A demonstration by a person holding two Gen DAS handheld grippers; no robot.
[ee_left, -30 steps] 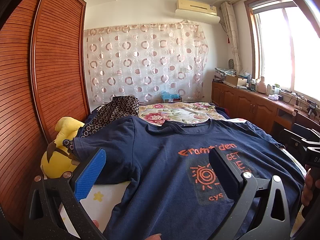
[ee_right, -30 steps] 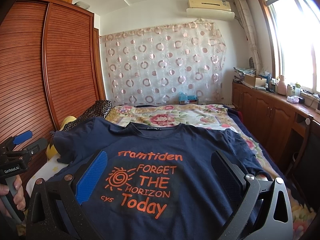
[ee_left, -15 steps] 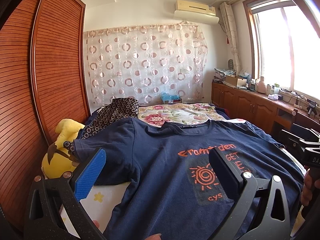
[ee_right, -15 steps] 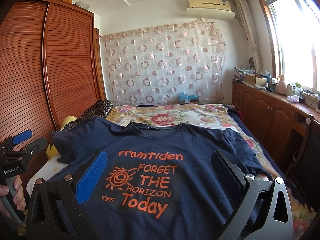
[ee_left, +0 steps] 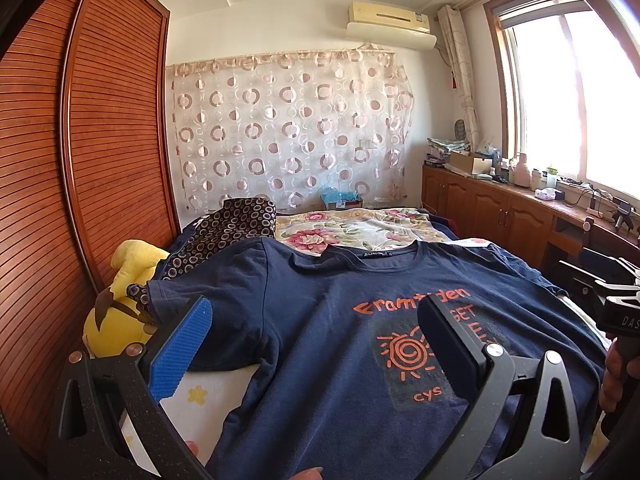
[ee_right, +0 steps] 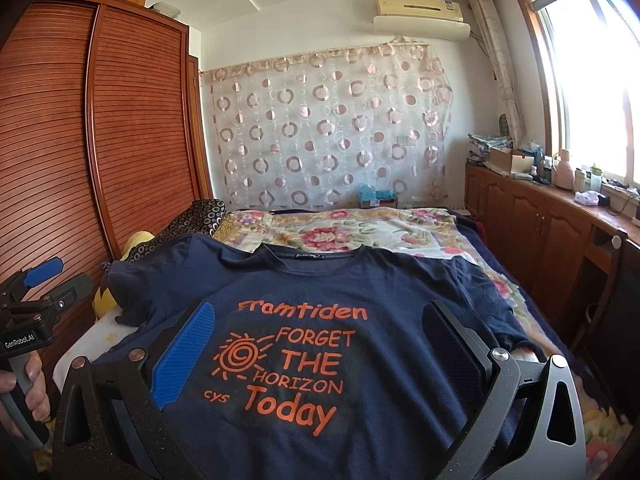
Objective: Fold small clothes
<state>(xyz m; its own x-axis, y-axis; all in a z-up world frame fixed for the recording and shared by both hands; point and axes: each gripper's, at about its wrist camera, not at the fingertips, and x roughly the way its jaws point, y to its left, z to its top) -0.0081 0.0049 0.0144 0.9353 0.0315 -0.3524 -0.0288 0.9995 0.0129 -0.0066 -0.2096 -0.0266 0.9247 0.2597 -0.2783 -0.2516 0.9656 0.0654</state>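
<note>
- A navy T-shirt (ee_right: 384, 292) lies spread face up across the near end of the bed (ee_right: 532, 308), its collar toward the far end and its orange print reading "Framtiden FORGET THE HORIZON Today".
- Both sleeves are laid out: one reaches toward the bed's left edge, the other toward its right edge.
- The left gripper (ee_left: 316, 340) hangs over the shirt's left half with its jaws spread wide, nothing between them; its blue pad (ee_left: 180, 348) sits above the left sleeve and the dark one above the sun print.
- The right gripper (ee_right: 320, 348) hangs over the middle of the print, jaws likewise wide apart and empty.
- In the right wrist view the left gripper shows at the bed's left edge, a hand (ee_right: 34, 388) wrapped round its handle.
- A yellow plush toy (ee_left: 120, 300) lies at the bed's left edge beside the left sleeve, against the brown slatted wardrobe (ee_left: 80, 168).
- A dark pillow with a ring pattern (ee_left: 232, 228) lies beyond the toy, near the shirt's left shoulder.
- A floral blanket (ee_right: 348, 232) covers the far part of the bed, past the collar.
</note>
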